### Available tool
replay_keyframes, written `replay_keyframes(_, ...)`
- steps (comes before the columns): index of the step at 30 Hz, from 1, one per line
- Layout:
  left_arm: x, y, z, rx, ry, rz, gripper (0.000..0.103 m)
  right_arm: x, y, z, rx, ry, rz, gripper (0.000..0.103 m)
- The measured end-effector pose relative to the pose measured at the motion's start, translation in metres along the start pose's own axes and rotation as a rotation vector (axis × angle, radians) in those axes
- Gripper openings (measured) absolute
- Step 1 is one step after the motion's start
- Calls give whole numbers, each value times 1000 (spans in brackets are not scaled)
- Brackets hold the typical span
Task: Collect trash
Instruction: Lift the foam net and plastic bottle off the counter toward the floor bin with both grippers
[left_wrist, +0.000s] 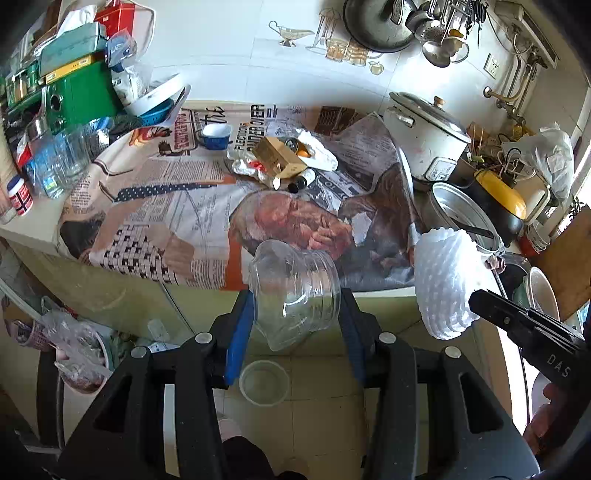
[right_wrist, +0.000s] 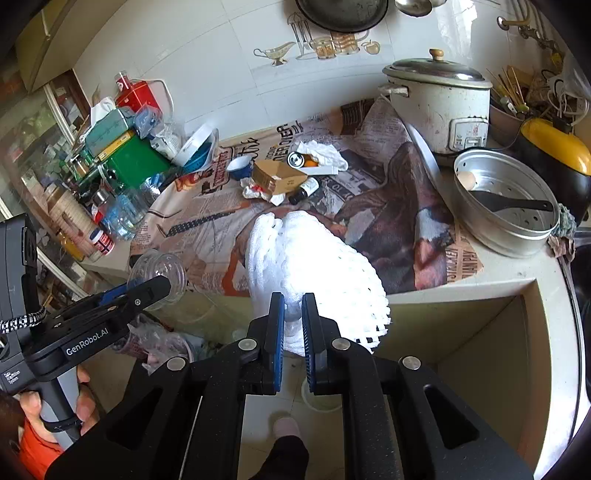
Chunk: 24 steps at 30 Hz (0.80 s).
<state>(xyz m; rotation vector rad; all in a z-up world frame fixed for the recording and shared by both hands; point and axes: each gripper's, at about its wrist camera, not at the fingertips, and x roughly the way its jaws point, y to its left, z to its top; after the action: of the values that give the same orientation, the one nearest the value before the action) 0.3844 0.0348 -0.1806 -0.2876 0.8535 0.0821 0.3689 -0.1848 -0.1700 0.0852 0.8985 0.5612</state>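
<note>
A: Start closest in. What is each gripper doing?

B: The left gripper (left_wrist: 295, 314) is clamped on a crushed clear plastic bottle (left_wrist: 295, 295); its blue pads press the bottle's sides, with the neck end sticking out past the fingertips. The right gripper (right_wrist: 293, 317) is nearly closed, pinching a white foam fruit net (right_wrist: 314, 266) by its lower edge, so the bulk of the net billows out beyond the fingertips.

A: Why hold them out like that, off the counter?

B: My guess is both pieces are on their way to be dropped. Directly beneath the fingers, down on the floor, sits a round plastic tub (left_wrist: 264, 384), which looks like the collecting spot. That is a judgement only.

A: And further out?

B: Beyond the fingertips lies the newspaper-covered counter (left_wrist: 155, 221). Well past both loads, a heap of trash is left: a cardboard box (left_wrist: 275, 155), crumpled tissue (right_wrist: 325, 153), a small dark bottle (right_wrist: 304, 190) and a can (right_wrist: 295, 159), all touching or overlapping.

A: Farther still?

B: A rice cooker (right_wrist: 439, 107) to the right of the fingers, near the wall, and a metal steamer pot (right_wrist: 506, 206) just before it.
</note>
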Motion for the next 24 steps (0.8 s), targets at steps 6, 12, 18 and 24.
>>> replay_keyframes(6,26,1,-34,-11,76,18,45,15,-13,-29,11,62,18,9)
replay_keyframes(12,88,19,-69,-9,168,11,45,58,-27,-59,42,121,19,9)
replay_keyframes(18,171,46,-117,38,251,3,45,122,-44,-98,112,165,0,9)
replay_keyframes(24,265,79,-181,54,348,-36,45,198,-57,-152,167,201,-13,9)
